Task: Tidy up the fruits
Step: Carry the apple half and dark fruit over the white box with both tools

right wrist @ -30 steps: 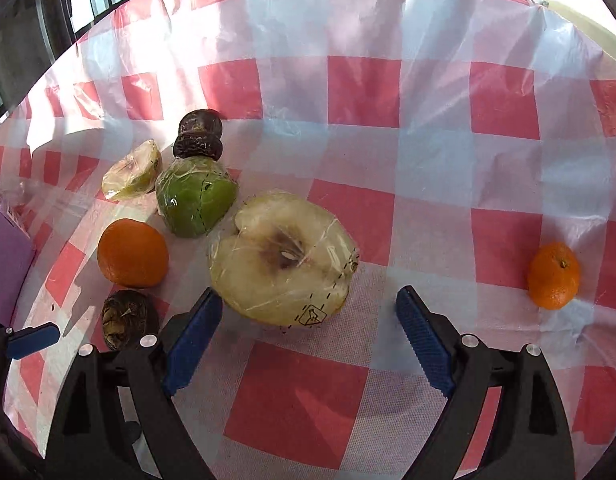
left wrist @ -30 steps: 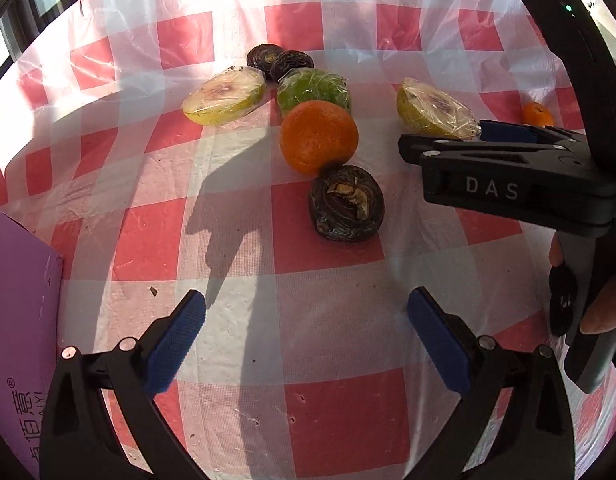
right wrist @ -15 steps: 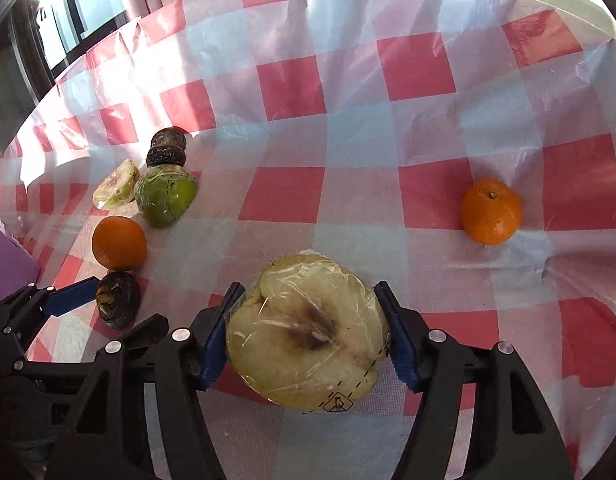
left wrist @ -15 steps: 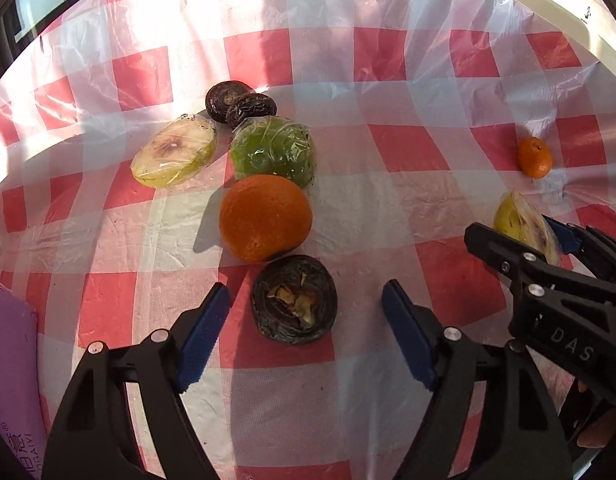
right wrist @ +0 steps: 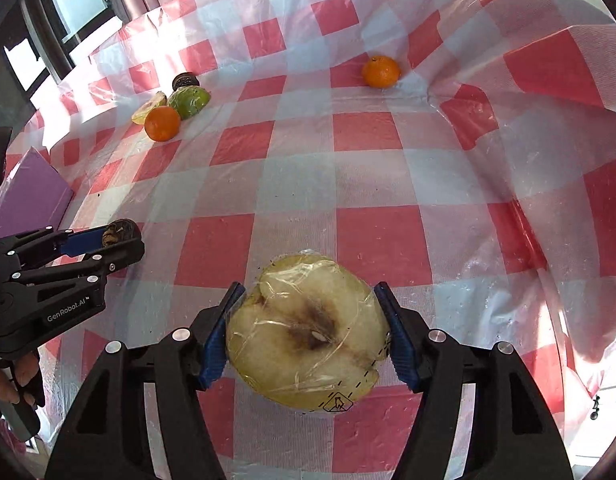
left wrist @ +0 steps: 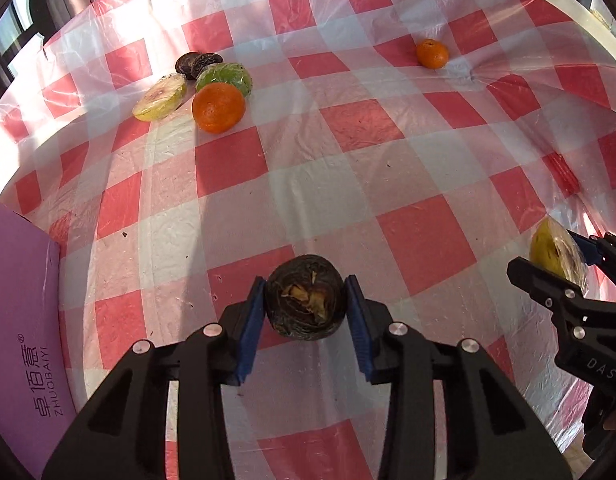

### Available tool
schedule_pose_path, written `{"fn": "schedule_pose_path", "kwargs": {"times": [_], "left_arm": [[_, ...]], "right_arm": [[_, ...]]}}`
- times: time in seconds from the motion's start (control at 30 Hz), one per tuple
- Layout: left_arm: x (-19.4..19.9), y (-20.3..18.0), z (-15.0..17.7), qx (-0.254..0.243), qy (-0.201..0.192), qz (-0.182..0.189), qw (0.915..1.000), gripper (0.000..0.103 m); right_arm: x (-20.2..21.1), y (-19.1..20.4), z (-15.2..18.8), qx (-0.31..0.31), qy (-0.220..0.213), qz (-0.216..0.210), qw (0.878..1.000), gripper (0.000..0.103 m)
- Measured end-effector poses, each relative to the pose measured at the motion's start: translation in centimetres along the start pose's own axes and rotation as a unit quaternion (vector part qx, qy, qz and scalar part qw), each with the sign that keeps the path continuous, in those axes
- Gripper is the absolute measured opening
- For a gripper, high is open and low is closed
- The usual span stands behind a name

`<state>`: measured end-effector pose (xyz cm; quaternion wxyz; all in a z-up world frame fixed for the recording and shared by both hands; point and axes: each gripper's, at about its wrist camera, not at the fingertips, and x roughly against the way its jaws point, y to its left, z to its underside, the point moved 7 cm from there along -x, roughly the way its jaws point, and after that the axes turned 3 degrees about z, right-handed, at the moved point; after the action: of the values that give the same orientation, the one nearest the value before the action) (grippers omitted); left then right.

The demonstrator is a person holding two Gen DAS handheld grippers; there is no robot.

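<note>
My left gripper [left wrist: 305,312] is shut on a dark wrinkled fruit half [left wrist: 305,304] and holds it above the checked cloth. My right gripper [right wrist: 310,340] is shut on a wrapped yellow apple half [right wrist: 308,344], also lifted; it shows at the right edge of the left wrist view [left wrist: 556,256]. At the far left lie a large orange [left wrist: 218,107], a wrapped green fruit [left wrist: 225,77], a wrapped pale apple half [left wrist: 160,97] and two dark fruits [left wrist: 197,64]. A small orange [left wrist: 432,53] sits alone at the far right.
A purple box [left wrist: 19,320] stands at the left edge of the table. The red and white checked cloth [left wrist: 348,168] is covered by clear plastic, which rises in folds at the right [right wrist: 528,140]. Windows lie beyond the far left.
Both grippers closed on their fruits and lifted them back from the group. The dark fruit half left its spot beside the large orange; the apple half came off the cloth.
</note>
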<state>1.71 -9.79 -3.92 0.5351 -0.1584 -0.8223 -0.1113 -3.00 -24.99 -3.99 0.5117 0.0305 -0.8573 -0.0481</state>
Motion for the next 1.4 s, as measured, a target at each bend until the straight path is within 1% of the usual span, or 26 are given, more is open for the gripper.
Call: {"fn": "schedule_pose_path", "kwargs": {"times": [0.1, 0.17, 0.27, 0.37, 0.5, 0.63, 0.8, 0.9, 1.07, 1.23, 1.4], "left_arm": [[1.5, 0.1, 2.1, -0.019, 0.009, -0.002, 0.9998, 0.039], [2.9, 0.7, 3.4, -0.022, 0.012, -0.002, 0.9997, 0.039], [4.7, 1.8, 4.3, -0.023, 0.013, -0.004, 0.9997, 0.039], [6.6, 2.9, 4.5, -0.032, 0.004, -0.007, 0.9994, 0.039], [9.3, 5.3, 3.7, -0.040, -0.023, -0.017, 0.9988, 0.039], [11.8, 8.4, 3.0, -0.027, -0.049, -0.026, 0.9981, 0.039], [13.7, 12.7, 3.1, -0.006, -0.065, -0.039, 0.9971, 0.039], [14.5, 15.2, 3.4, 0.008, -0.070, -0.045, 0.9965, 0.039], [15.7, 18.6, 4.4, 0.015, -0.076, -0.056, 0.9955, 0.039], [16.0, 21.3, 5.9, 0.015, -0.068, -0.064, 0.9955, 0.039], [16.2, 23.6, 7.3, 0.017, -0.059, -0.066, 0.9959, 0.039]], "right_arm": [[1.0, 1.6, 2.2, 0.011, 0.016, -0.001, 1.000, 0.064], [1.5, 2.7, 3.3, 0.010, 0.024, -0.004, 1.000, 0.064], [2.1, 4.6, 4.5, 0.013, 0.032, -0.008, 0.999, 0.064], [2.3, 6.5, 4.7, 0.020, 0.034, -0.011, 0.999, 0.064], [2.9, 9.1, 3.6, 0.026, 0.023, -0.015, 0.999, 0.064], [3.6, 12.0, 1.8, 0.041, 0.000, -0.016, 0.999, 0.064], [4.1, 15.2, 0.5, 0.058, -0.016, -0.017, 0.998, 0.064], [4.2, 16.9, 0.2, 0.062, -0.020, -0.019, 0.998, 0.064], [4.2, 19.8, 0.1, 0.064, -0.023, -0.024, 0.997, 0.064], [4.4, 22.8, -0.1, 0.064, -0.030, -0.028, 0.997, 0.064], [5.3, 24.9, -1.4, 0.054, -0.050, -0.032, 0.997, 0.064]]}}
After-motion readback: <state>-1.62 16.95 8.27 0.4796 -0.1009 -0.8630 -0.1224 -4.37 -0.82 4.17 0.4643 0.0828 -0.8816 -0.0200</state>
